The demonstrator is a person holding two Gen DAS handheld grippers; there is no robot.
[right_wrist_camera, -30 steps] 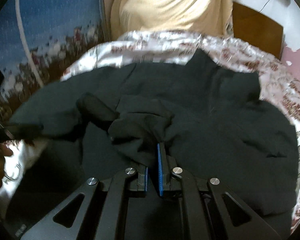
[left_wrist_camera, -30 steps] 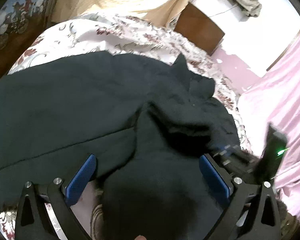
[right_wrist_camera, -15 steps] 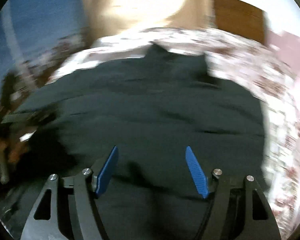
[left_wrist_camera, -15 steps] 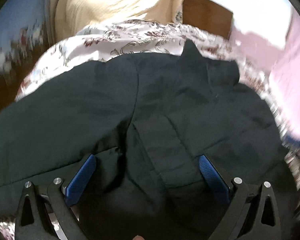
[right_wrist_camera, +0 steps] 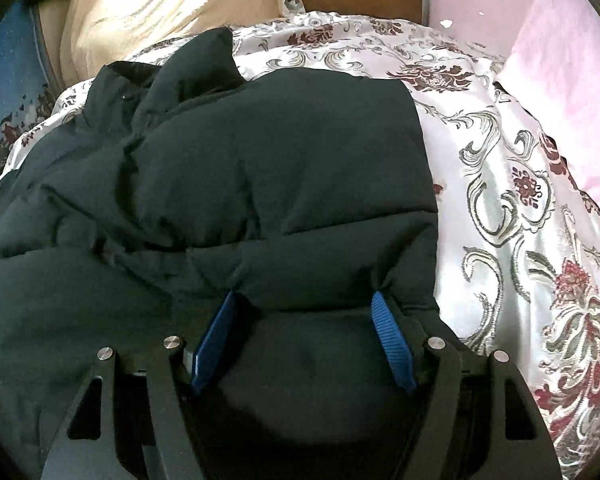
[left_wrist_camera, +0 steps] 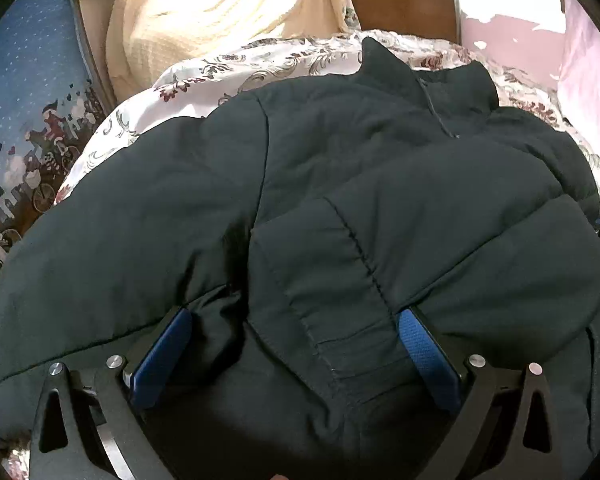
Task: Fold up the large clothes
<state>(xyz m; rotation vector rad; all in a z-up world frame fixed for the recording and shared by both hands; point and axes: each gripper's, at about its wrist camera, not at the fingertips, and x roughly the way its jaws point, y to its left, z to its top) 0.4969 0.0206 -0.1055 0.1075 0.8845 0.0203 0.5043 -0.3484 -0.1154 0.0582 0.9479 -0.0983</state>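
Plainly, left gripper (left_wrist_camera: 296, 354): jaws were spread wide, nothing pinched; a folded sleeve cuff (left_wrist_camera: 332, 304) lay between them.
Right gripper (right_wrist_camera: 304, 340): jaws had just been opened, straddling a padded fold, unpressed.
Jacket (right_wrist_camera: 260, 184): was spread on the floral bedspread (right_wrist_camera: 500, 200), collar far, hem near.
Nearer to right edge: right gripper, it was judged.

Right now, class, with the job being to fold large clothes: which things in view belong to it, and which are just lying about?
Belongs to the job:
- dark padded jacket
- left gripper, jaws open over the jacket
- right gripper, jaws open over the jacket

Just lying about:
- floral bedspread under the jacket
- cream blanket
- pink cloth
- wooden headboard
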